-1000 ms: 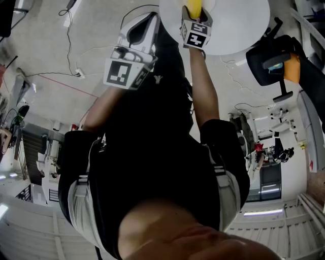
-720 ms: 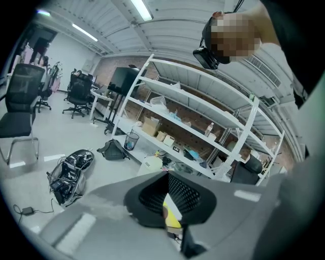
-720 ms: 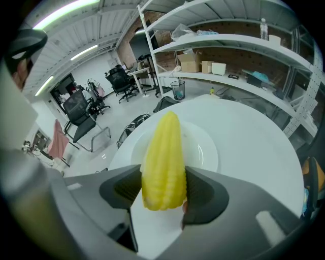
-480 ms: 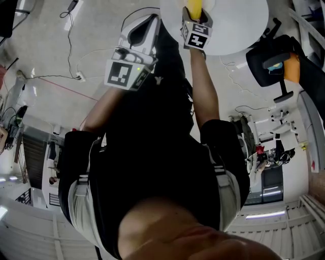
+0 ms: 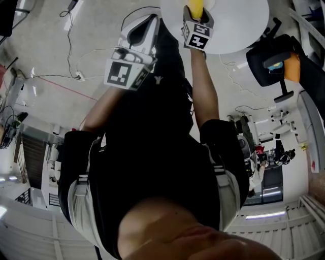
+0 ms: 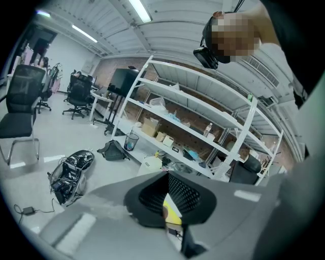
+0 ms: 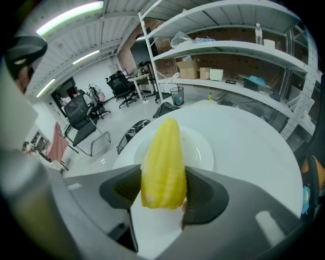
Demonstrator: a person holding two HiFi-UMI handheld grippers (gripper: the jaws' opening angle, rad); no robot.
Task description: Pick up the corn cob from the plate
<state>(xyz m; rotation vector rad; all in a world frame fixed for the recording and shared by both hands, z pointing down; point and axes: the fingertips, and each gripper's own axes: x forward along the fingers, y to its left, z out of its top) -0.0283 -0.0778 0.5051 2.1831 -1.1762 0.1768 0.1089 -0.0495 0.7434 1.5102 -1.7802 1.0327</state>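
Right gripper (image 7: 162, 189): jaws are clamping on the yellow, tapered corn cob (image 7: 162, 161), one black ridged pad pressing each side of the cob's thick end. The narrow tip is pointing away from the camera and is lying over the round white plate (image 7: 202, 150). Contact between cob and plate cannot be told from this angle.

The plate is sitting on a round white table (image 7: 249, 157), toward its far side as the right gripper view is showing it. No other item is showing on the plate.

Head view: the right gripper (image 5: 196, 16) is reaching over the table (image 5: 238, 25), with the corn cob (image 5: 194, 6) showing as a yellow patch at its tip, at the top edge of the frame.

Left gripper (image 6: 166, 197): jaws are resting together with nothing between them. In the head view the left gripper (image 5: 138, 36) is hanging off the table's edge, well apart from the plate, over the pale floor (image 5: 61, 51).

Beyond the plate, white metal shelving (image 7: 228, 48) and black office chairs (image 7: 84, 119) are standing.
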